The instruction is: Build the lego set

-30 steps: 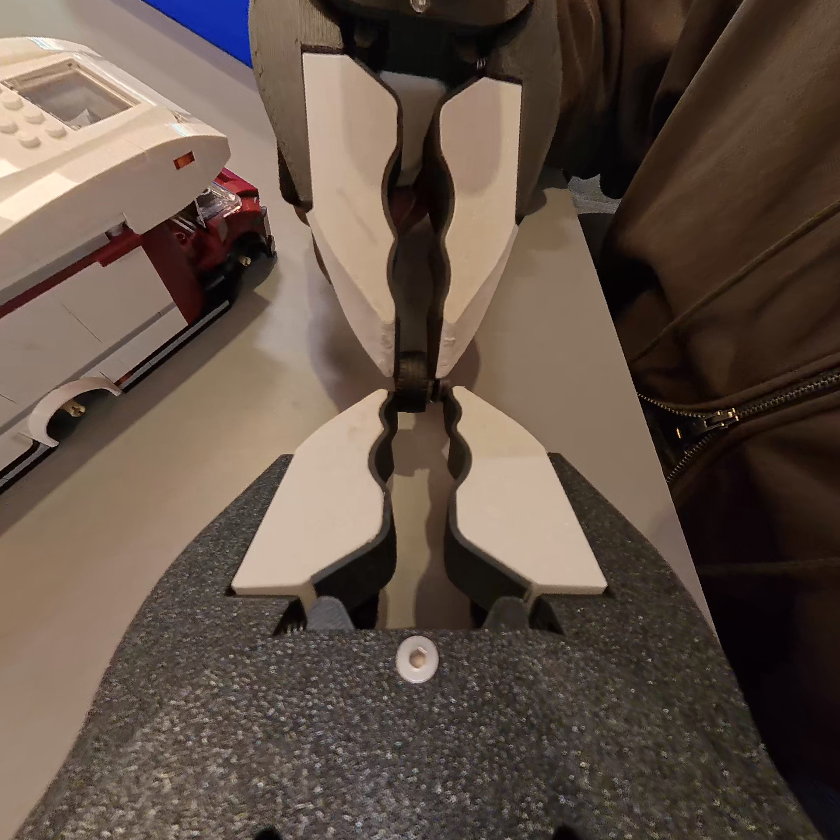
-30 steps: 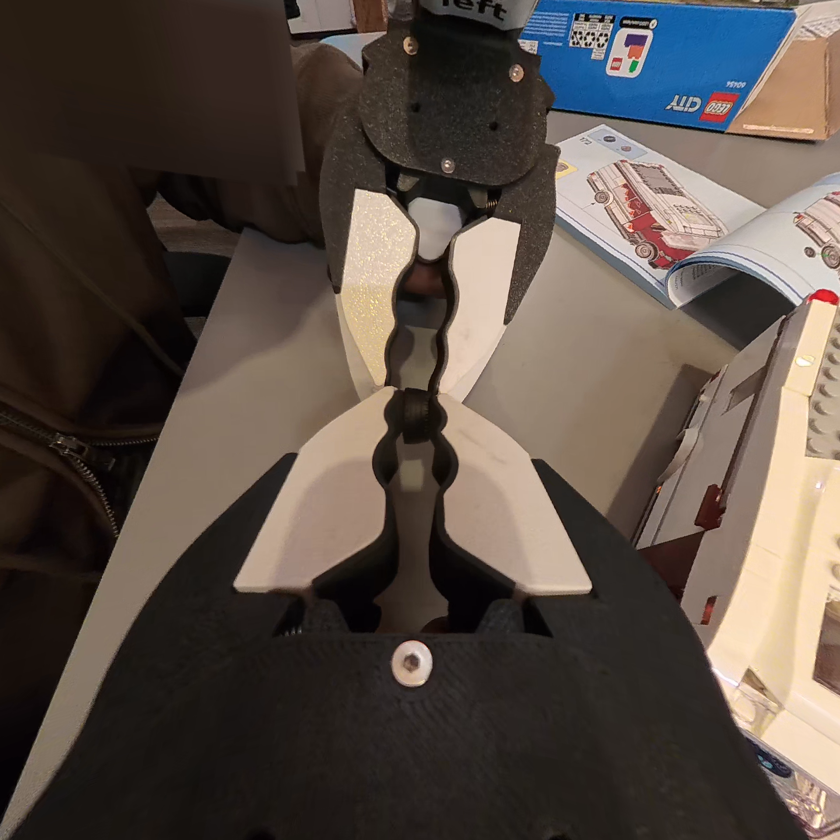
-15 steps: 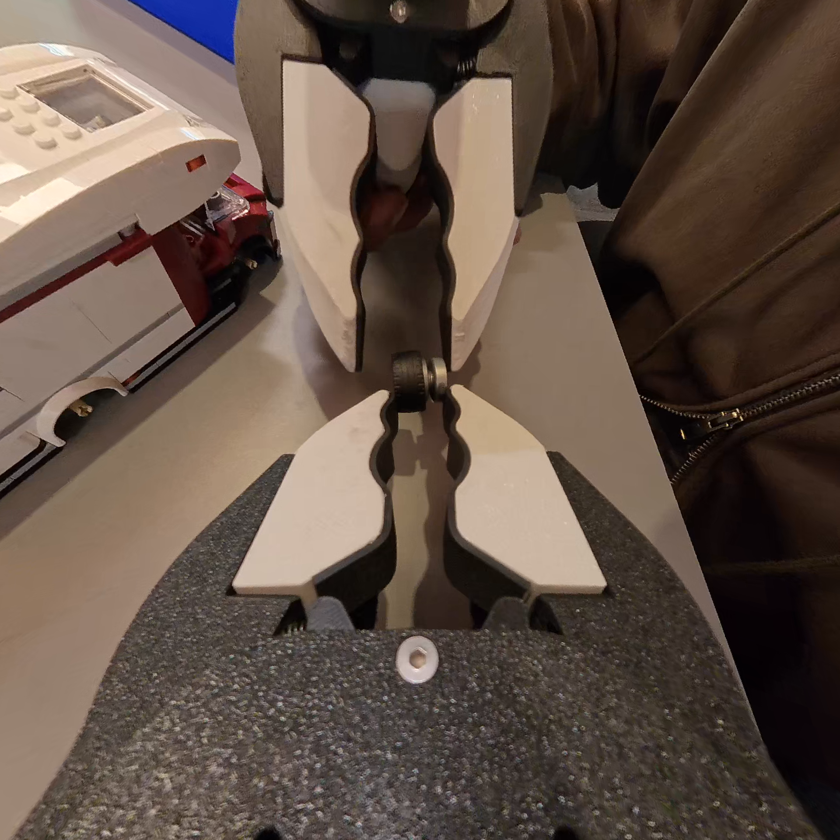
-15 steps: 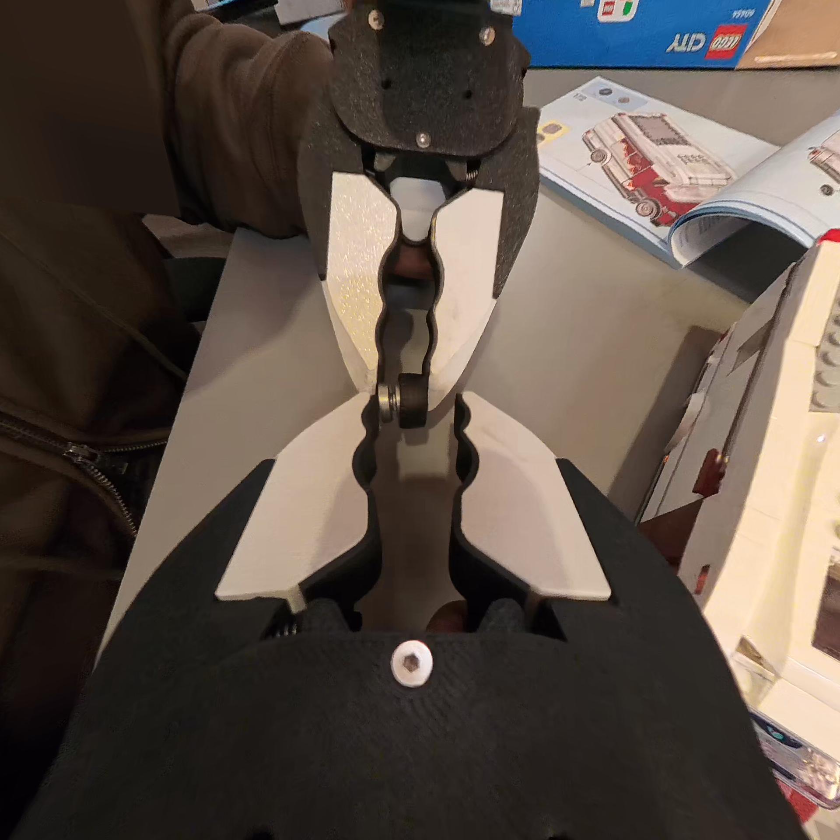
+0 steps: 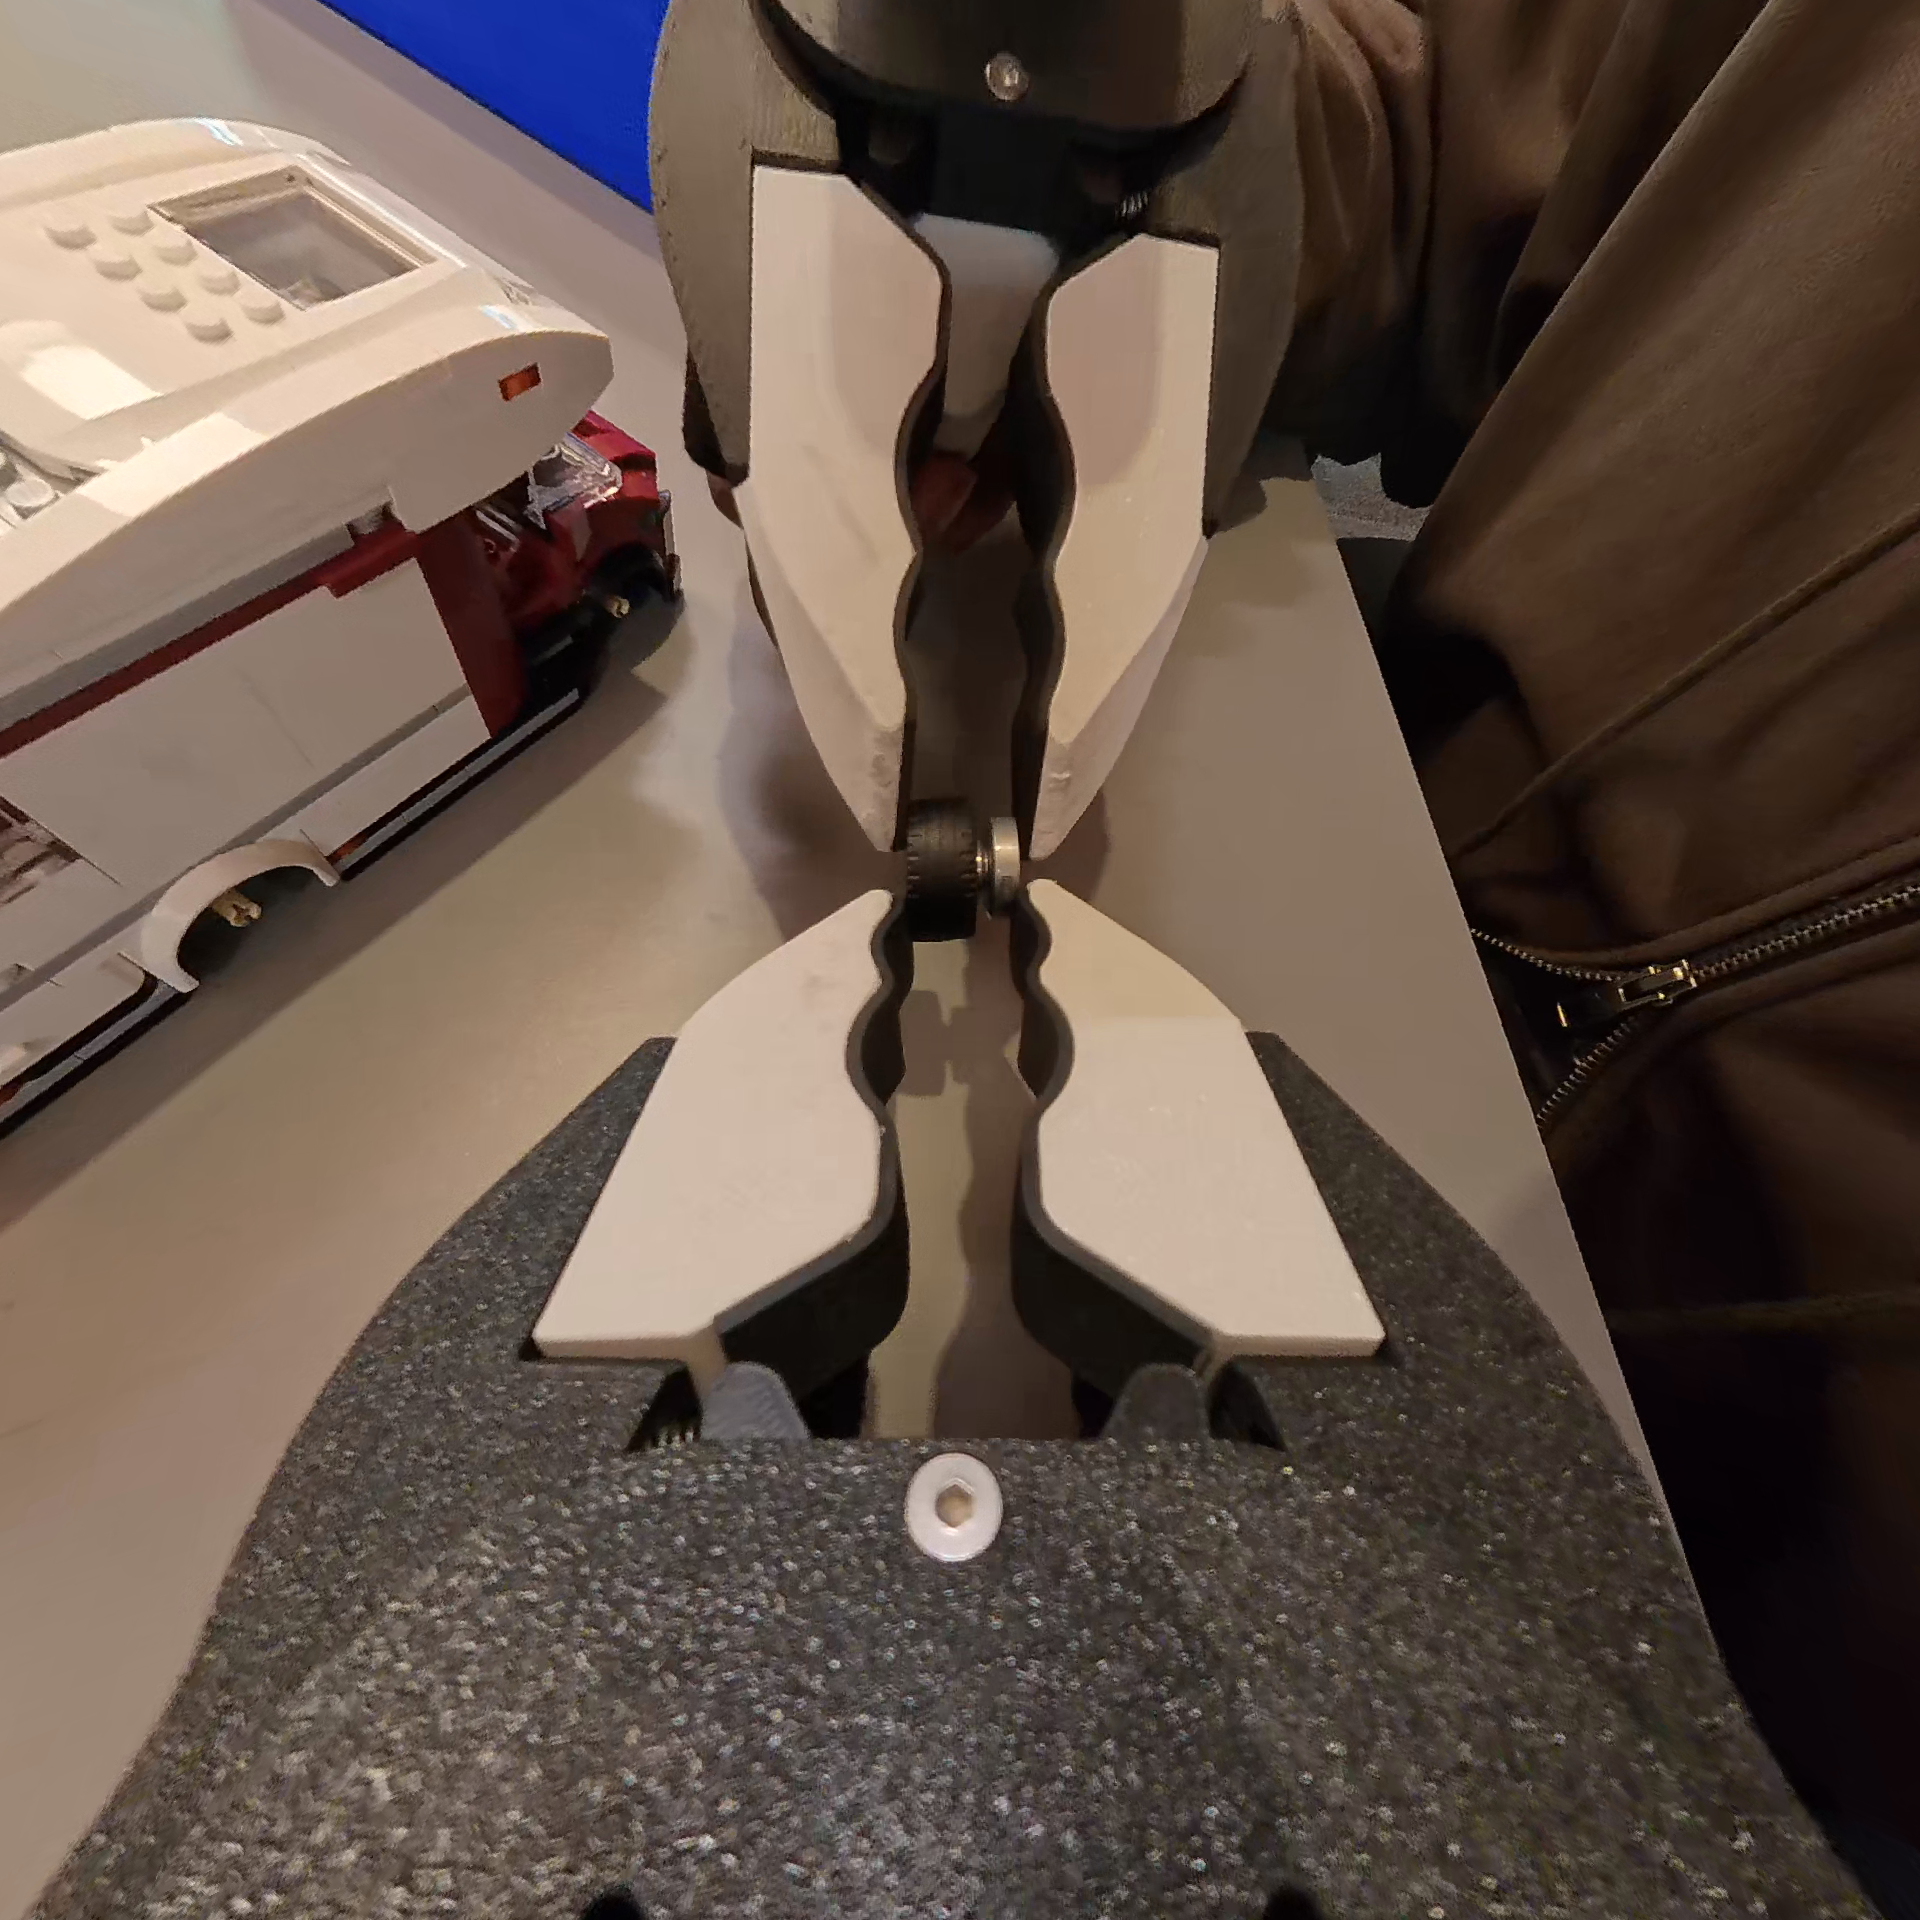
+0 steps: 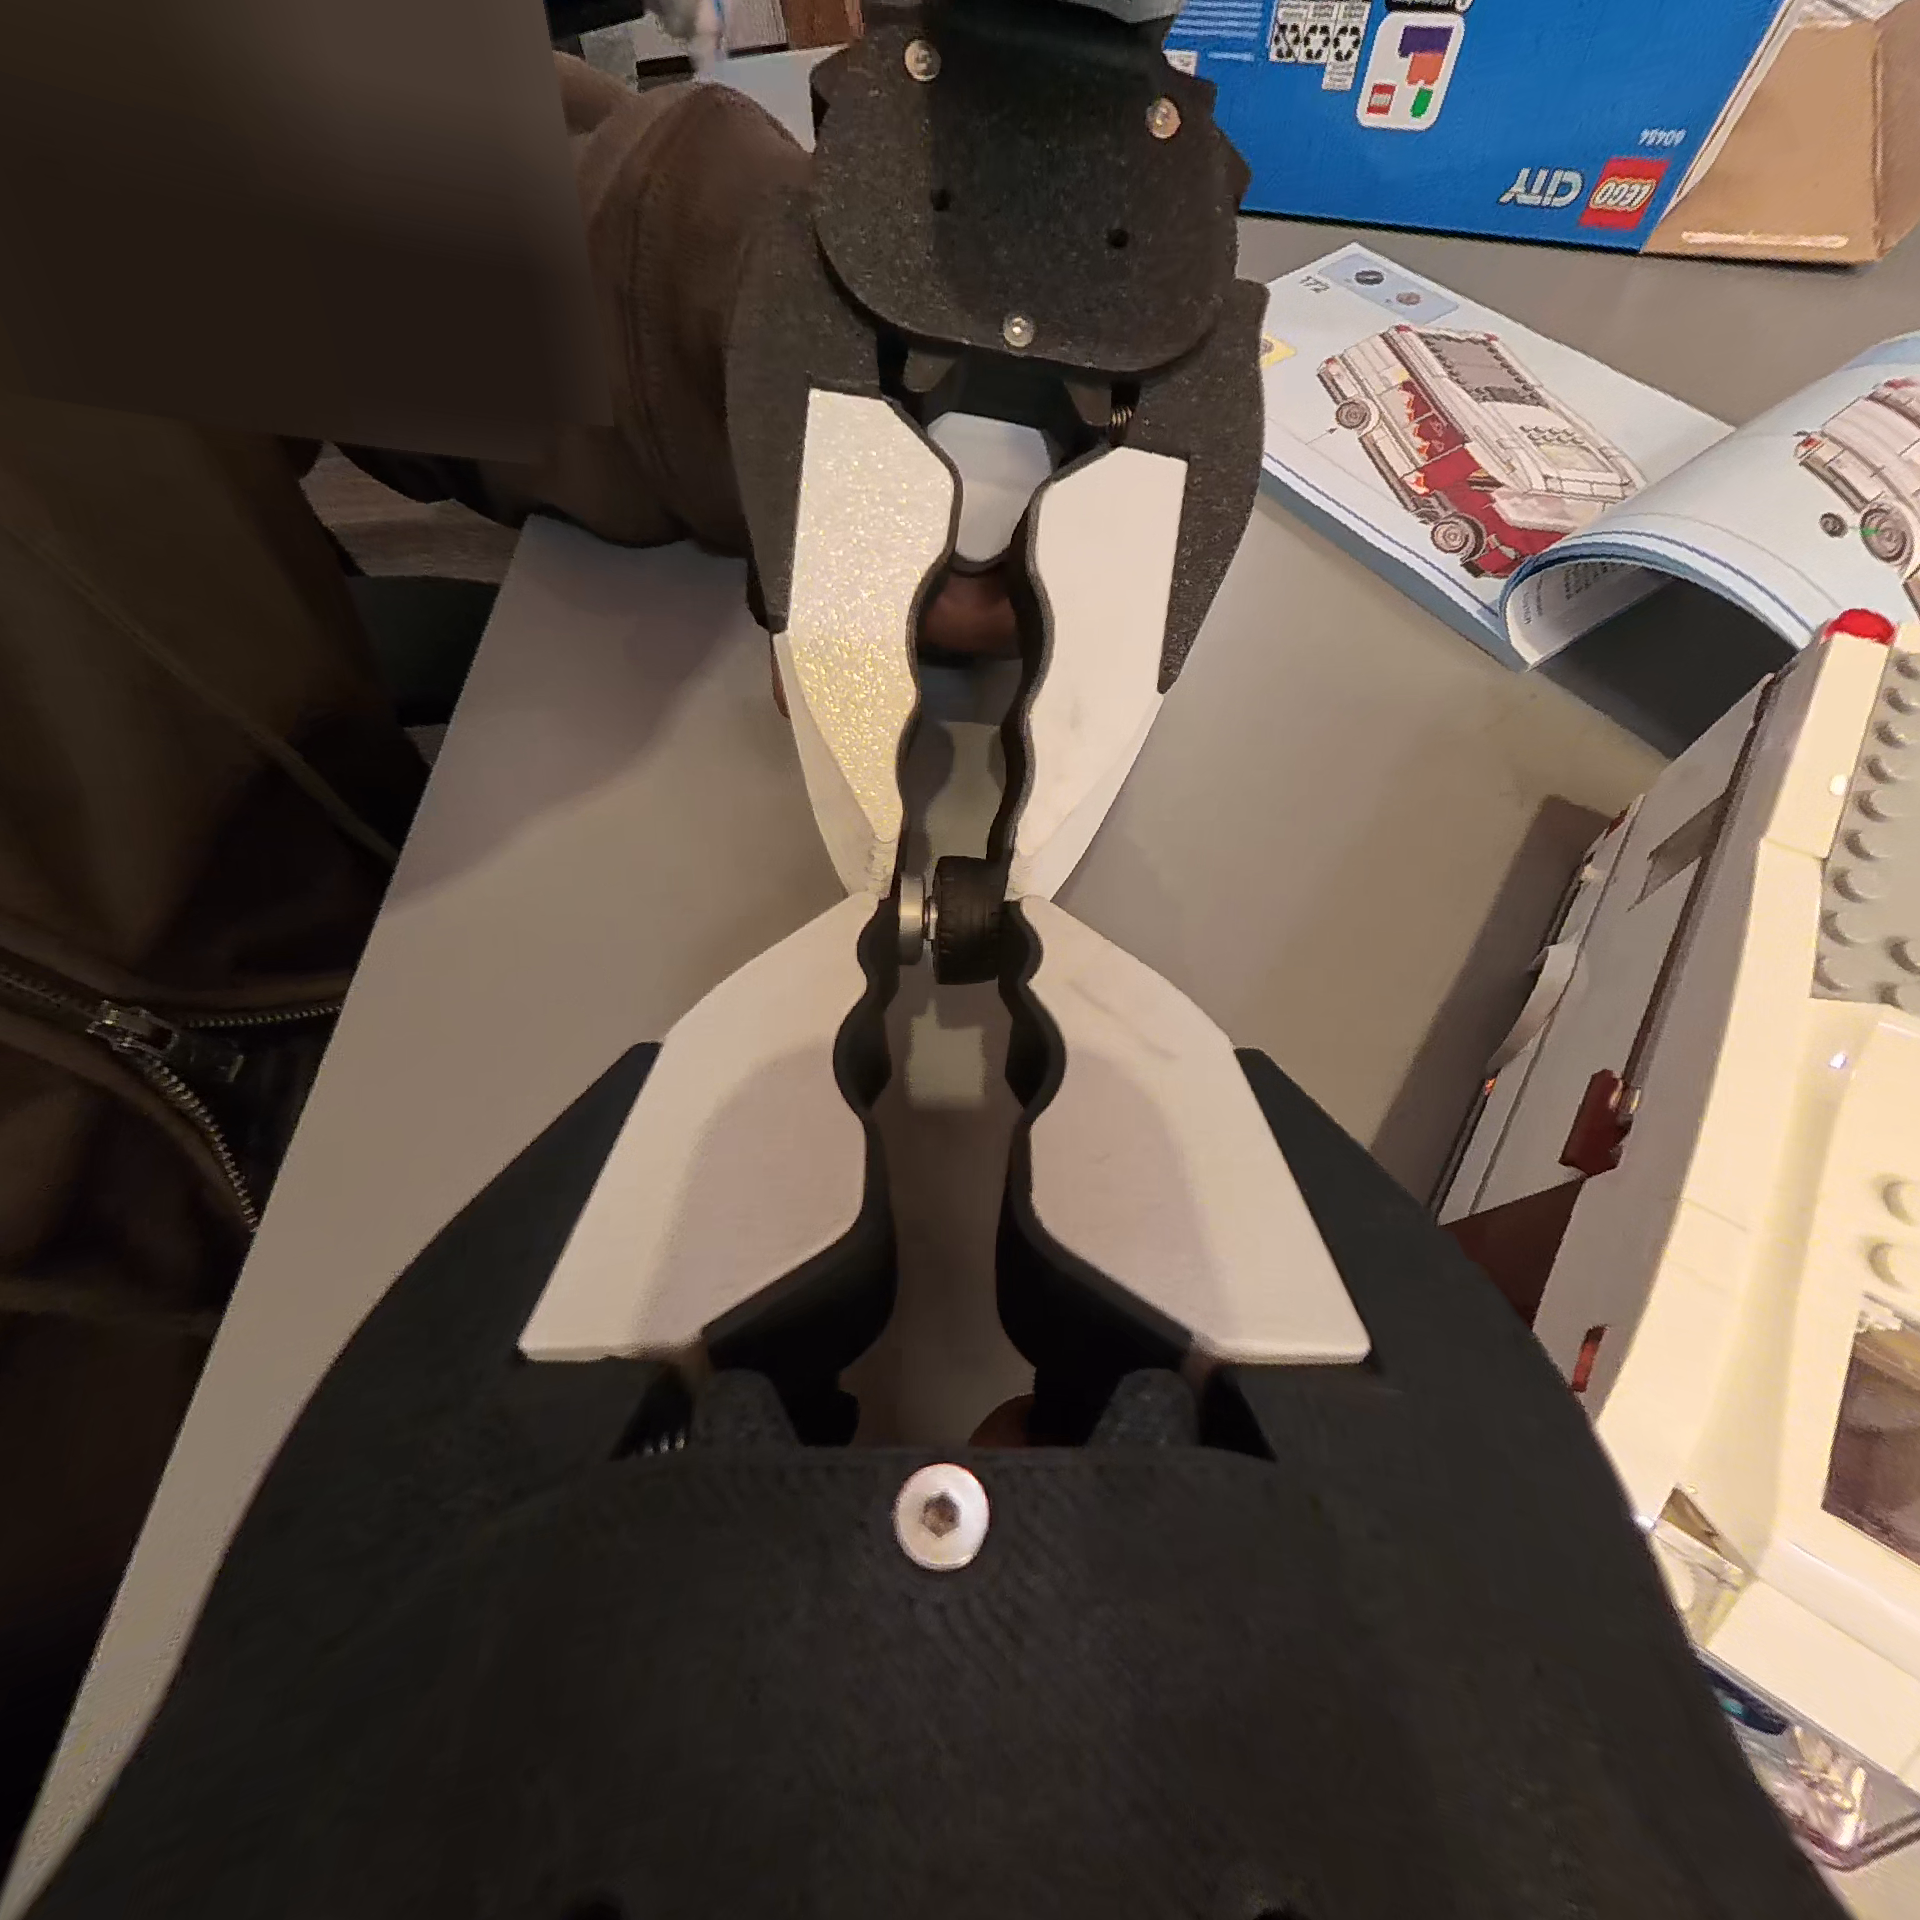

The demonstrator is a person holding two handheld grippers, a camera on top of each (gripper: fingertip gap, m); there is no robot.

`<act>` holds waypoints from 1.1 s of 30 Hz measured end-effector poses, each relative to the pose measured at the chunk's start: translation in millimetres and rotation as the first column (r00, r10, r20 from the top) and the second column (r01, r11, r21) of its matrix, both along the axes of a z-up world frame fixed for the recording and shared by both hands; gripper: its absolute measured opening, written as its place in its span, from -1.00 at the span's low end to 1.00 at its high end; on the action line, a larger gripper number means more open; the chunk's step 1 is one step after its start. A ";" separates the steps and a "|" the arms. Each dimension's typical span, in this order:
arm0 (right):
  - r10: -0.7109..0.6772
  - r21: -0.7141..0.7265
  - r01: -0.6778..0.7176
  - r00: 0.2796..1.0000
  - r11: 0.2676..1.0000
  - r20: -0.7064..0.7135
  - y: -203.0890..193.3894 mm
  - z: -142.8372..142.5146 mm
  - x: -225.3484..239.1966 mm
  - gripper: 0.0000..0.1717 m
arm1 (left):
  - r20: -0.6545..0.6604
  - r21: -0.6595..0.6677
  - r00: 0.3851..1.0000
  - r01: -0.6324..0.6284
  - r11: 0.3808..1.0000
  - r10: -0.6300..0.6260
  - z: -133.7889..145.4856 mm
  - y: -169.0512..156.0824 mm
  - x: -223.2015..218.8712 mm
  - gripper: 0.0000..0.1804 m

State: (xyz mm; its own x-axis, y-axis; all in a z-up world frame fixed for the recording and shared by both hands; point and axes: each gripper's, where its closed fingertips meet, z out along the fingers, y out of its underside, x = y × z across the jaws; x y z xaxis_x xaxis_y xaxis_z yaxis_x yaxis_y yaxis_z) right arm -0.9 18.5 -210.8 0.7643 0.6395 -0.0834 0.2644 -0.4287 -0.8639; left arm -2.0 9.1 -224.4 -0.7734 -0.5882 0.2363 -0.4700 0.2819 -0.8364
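Since the small toy wheel is round and would roll out of a sideways pinch, both grippers take it along its axle line, so that flat faces meet the pads. It is a black tyre (image 5: 938,871) with a grey hub (image 5: 1004,854) seated against one side, and it hangs clear above the grey counter (image 5: 416,1039), close to the counter's edge on the person's side.

The left gripper (image 5: 961,894) comes at the wheel from below in its own view. It is clenched on the pair, with one pad against the tyre's outer face and the other at the hub. The right gripper (image 6: 948,912) meets the wheel from the opposite side, tip to tip with the left one. It too looks closed on it, with the hub against one pad and the tyre against the other (the contact is tight enough that no gap shows in either view). With two opposed grips on so small a part, neither piece has room to tilt or slip off the other.

Beyond the wheel on the left gripper's side, a white and dark red brick-built camper van (image 5: 260,520) stands on the counter, well apart from it. Farther from the wheel, an open instruction booklet (image 6: 1455,436) lies in front of a blue box (image 6: 1507,114). The person's brown zipped jacket (image 5: 1662,623) is just past the counter edge nearest the wheel.
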 end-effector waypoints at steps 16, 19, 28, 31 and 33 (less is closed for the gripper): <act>-0.091 0.134 0.071 0.985 0.988 0.147 9.7 4.5 10.5 -0.79 | 0.037 -0.023 0.996 -0.083 0.996 0.084 5.1 10.9 11.8 -0.78; -0.146 0.183 0.130 0.986 0.974 0.076 14.9 16.0 18.7 -0.79 | 0.052 -0.125 0.987 -0.142 0.982 0.150 16.9 18.1 20.7 -0.75; -0.170 0.262 0.220 0.965 0.940 -0.199 17.4 49.8 22.7 -0.79 | 0.186 -0.324 0.968 -0.101 0.941 0.168 51.6 17.8 23.9 -0.78; -0.168 0.274 0.233 0.956 0.933 -0.240 17.4 53.1 24.0 -0.79 | 0.226 -0.321 0.957 -0.102 0.942 0.180 55.0 18.1 25.6 -0.79; -0.155 0.274 0.225 0.955 0.935 -0.254 16.8 54.5 22.7 -0.79 | 0.244 -0.318 0.953 -0.095 0.943 0.178 56.2 18.3 25.0 -0.79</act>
